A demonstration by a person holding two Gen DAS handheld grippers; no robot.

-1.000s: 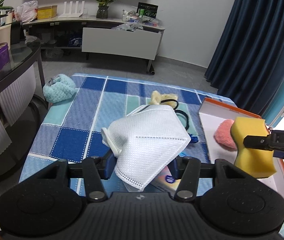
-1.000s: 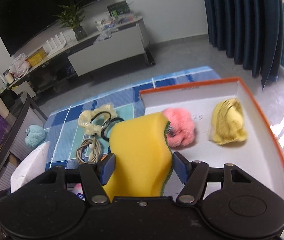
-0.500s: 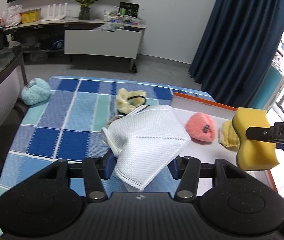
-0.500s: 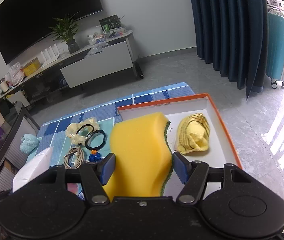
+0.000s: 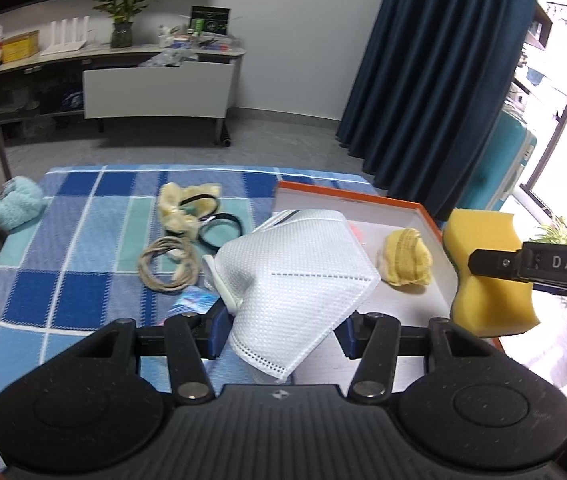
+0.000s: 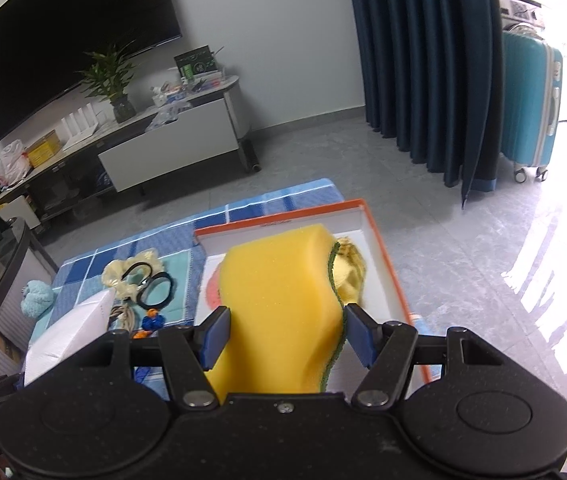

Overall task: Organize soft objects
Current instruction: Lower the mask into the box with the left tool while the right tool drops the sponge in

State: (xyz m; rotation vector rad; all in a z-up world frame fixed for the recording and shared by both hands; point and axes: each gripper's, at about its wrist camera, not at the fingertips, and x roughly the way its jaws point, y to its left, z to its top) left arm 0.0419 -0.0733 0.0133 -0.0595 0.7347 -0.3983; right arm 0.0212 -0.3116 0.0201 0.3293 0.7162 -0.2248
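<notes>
Left wrist view: left hand-held gripper (image 5: 281,326) is pinching white mask (image 5: 299,276), now swinging over orange-rimmed tray (image 5: 429,220) | right hand-held gripper (image 6: 285,334) is pinching yellow sponge (image 6: 283,304) at 3 o'clock, tray receding below | both soft items nearing drop-off.

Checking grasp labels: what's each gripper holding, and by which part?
Left gripper: white face mask, pinched at its lower folded end. Right gripper: yellow sponge, gripped across its narrow waist.
</notes>
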